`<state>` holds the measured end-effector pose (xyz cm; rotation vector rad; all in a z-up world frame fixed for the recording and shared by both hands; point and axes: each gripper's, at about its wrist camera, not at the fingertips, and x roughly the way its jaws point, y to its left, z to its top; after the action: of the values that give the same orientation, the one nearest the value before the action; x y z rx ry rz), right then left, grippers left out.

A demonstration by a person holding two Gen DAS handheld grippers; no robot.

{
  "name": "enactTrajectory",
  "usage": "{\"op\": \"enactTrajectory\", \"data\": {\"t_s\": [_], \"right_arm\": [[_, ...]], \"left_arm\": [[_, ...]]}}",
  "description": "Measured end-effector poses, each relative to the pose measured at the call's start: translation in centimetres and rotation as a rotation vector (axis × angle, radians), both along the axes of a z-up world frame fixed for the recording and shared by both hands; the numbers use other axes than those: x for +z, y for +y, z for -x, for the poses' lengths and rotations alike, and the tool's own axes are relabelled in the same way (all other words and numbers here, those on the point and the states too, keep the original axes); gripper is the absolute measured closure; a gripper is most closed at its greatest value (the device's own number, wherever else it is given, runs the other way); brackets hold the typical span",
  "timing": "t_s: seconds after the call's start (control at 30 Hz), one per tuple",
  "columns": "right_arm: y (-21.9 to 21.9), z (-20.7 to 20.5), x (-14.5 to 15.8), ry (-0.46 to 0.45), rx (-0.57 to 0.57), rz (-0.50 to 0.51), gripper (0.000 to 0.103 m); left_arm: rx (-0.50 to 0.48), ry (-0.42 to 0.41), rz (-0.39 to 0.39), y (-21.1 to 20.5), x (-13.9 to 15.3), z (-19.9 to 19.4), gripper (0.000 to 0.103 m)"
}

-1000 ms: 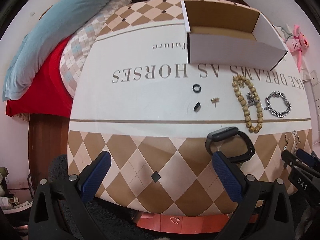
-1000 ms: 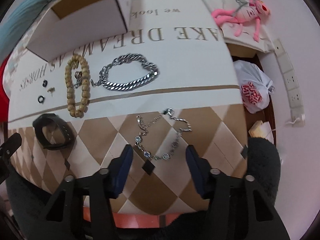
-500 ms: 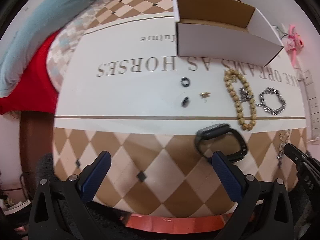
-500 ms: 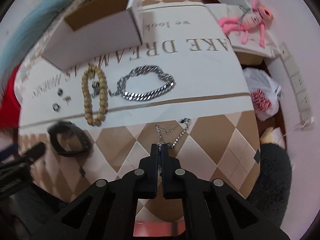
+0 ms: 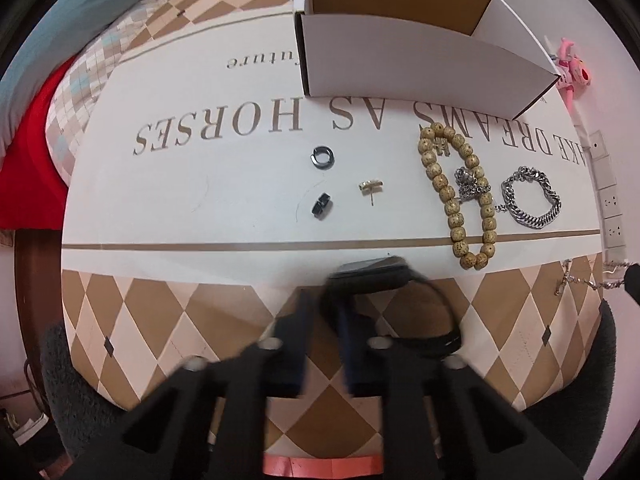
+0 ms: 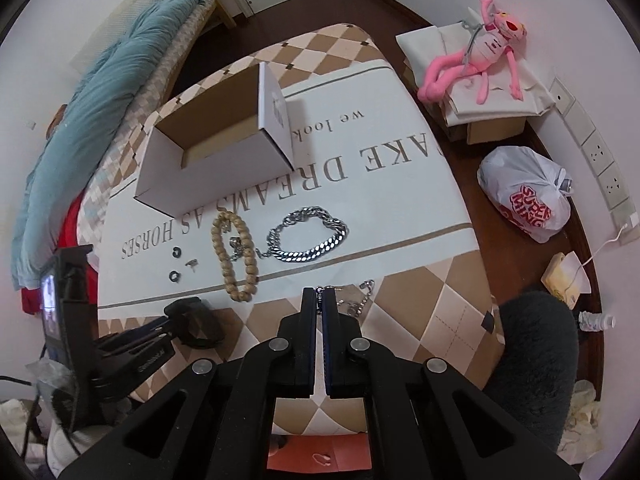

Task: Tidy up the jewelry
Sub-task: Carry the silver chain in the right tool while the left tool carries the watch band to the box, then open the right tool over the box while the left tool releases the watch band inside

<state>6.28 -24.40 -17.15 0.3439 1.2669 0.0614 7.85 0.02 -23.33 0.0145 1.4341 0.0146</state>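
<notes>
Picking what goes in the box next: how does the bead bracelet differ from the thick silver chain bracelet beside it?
The bead bracelet is tan, made of round speckled beads; the chain bracelet is shiny metal links. The bead loop lies long and narrow, with one end close to the box; the chain loop is rounder and sits wholly clear of it. Both lie flat on the white band of the cloth, untouched by either gripper.

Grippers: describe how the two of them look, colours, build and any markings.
Both are matte black frames with triangular cut-outs and silver round bolt heads. The right gripper has flat black fingers lined with dark blue pads. The left gripper looks the same, though blurred; seen from the right wrist, its side carries small white lettering, too small to read.
</notes>
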Motion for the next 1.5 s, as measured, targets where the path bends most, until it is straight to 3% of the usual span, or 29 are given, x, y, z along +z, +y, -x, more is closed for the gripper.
{"op": "enactTrajectory", "data": {"t_s": [0.2,0.43,0.7,0.83,1.1,1.2,1.33,1.37,1.47,1.5], "right_arm": [[0.1,-0.1,1.1,-0.012,0.002,-0.055,0.1],[0.9,-1.2,4.6,-0.074,0.035,-0.115,0.1],[2.9,-5.4,10.1,-0.2,0.114,-0.155,0.1],[4.1,-9.0,11.4,-0.247,0.143,-0.141,0.1],[6.0,-17.0,7.8,-0.151,0.176,-0.133,0.1],[6.3,-19.1,6.0,-0.11,0.186,-0.12,0.1],[6.6,-21.0,3.9,-0.059,0.219,-0.12,0.1],[6.6,-21.4,3.6,-0.047,0.216,-0.118,0.1],[6.4,-22.4,2.5,0.006,0.226,-0.124,0.098],[6.2,-22.6,2.2,0.023,0.222,-0.115,0.092]], "left_arm": [[-0.026,-0.043,-0.024,0.0,1.5,0.2,0.098],[-0.021,-0.102,0.03,0.8,5.8,-1.2,0.098],[-0.021,-0.191,0.111,1.8,11.4,-5.9,0.098],[-0.024,-0.209,0.118,1.7,12.3,-9.2,0.098],[-0.015,-0.147,0.125,1.5,10.1,-15.8,0.097],[-0.004,-0.123,0.149,1.1,9.4,-17.3,0.091],[0.008,-0.088,0.171,0.7,8.7,-19.3,0.09],[0.014,-0.088,0.174,0.7,8.7,-19.6,0.088],[0.036,-0.105,0.182,1.0,9.2,-20.0,0.047],[0.048,-0.121,0.175,1.2,9.6,-20.0,0.034]]}}
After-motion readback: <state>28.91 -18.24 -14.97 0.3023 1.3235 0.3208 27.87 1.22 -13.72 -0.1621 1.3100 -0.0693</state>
